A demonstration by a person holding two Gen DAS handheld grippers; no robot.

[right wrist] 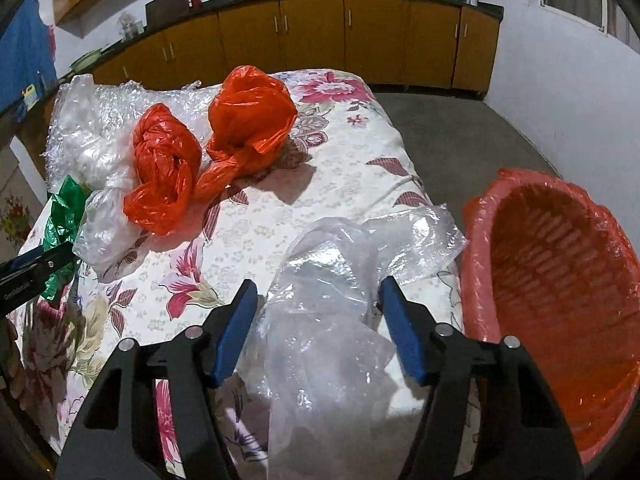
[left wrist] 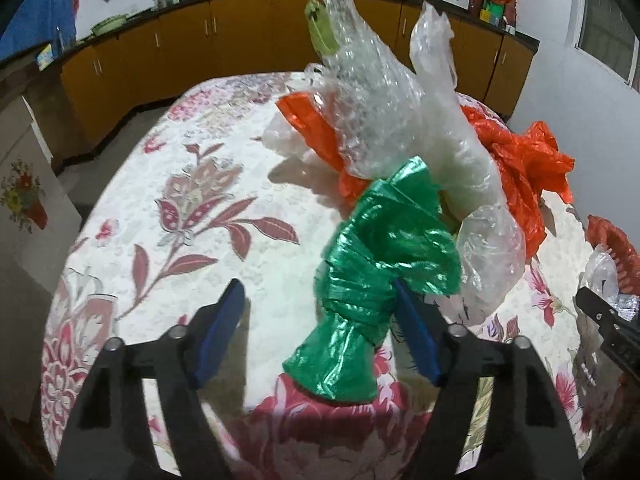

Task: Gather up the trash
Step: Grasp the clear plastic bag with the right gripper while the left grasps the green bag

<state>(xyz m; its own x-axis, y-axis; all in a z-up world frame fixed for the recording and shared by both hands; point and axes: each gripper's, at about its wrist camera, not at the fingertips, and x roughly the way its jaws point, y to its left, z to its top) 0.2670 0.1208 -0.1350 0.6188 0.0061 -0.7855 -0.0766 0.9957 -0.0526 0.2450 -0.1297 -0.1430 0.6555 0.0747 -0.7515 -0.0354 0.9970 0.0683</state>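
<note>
Left gripper (left wrist: pixel 320 316), mine: black frame, blue pads, angled down, jaws apart; right pad (left wrist: pixel 416 340) touches green plastic, left pad clear. Right gripper (right wrist: pixel 318 320), mine: same build, angled down, jaws apart, straddling clear plastic without pinching it.

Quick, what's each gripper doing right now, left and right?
Left gripper: open, around the green bag.
Right gripper: open, around the clear plastic.

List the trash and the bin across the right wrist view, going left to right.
green bag → knotted orange bag → rounder orange bag → clear plastic between the right gripper's fingers → orange-lined basket
</note>
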